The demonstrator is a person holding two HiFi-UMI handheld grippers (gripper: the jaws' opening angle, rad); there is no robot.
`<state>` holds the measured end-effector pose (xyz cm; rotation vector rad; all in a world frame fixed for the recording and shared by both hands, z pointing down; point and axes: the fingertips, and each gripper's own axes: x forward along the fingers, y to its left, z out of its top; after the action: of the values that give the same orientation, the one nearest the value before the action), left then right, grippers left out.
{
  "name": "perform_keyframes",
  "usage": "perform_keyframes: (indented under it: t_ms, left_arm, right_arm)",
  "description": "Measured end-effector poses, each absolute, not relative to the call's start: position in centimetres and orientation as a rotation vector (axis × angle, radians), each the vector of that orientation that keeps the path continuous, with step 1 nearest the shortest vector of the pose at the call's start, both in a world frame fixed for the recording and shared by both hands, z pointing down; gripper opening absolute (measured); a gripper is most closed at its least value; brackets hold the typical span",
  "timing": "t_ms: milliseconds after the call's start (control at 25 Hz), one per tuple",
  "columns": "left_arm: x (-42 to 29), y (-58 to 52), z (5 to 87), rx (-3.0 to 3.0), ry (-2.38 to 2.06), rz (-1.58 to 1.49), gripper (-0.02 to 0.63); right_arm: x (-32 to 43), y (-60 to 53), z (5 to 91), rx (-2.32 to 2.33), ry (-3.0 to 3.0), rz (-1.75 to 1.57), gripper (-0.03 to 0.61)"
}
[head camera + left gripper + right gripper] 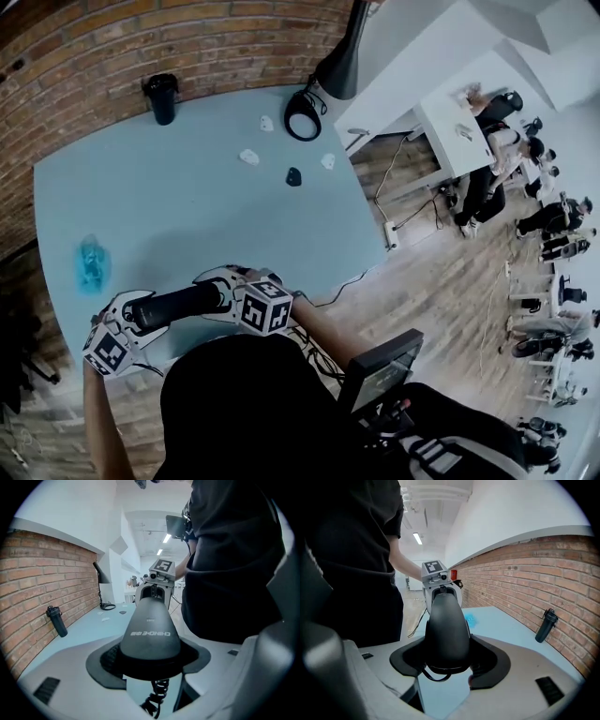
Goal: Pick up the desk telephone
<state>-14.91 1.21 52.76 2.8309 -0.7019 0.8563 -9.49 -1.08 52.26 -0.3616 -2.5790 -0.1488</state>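
As read along the left claw [150, 665], spread wide yet pinched on one end of the telephone [150, 625], with that end cupped on both sides by the dark pads. Same along the right claw [446, 660]: spread wide, pinched on the other end of the telephone [446, 625].

From either claw, runs straight off at 12 o'clock, long axis in line with the jaws, and ends in the opposite claw. From the head view, spans from the left claw [139, 314] at 8 o'clock to the right claw [220, 292] at 2 o'clock, over the near edge of the table [187, 206], at 6 o'clock of its top. Judged off the top, with blue table showing under the near end between the jaws. Trails a curly cord [157, 695] from the left end toward 6 o'clock. No base made out, only this handset part.

Neither hand nearer; held end to end. Any further lift judged to need both claws rising together on one line, or else a slip from one cup.

Farther out, well apart: a bottle [162, 97] at 11 o'clock, a lamp [319, 84] at 1 o'clock.
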Motion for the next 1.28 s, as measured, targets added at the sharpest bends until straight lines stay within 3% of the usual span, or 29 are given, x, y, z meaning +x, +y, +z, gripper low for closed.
perform_keyframes:
  t_ms: [1280]
  left_arm:
    - [-14.5, -0.6, 40.4, 3.043, -0.706, 0.405, 0.302]
  right_arm:
    - [-9.6, -2.3, 39.6, -0.465, -2.828, -0.161, 0.273]
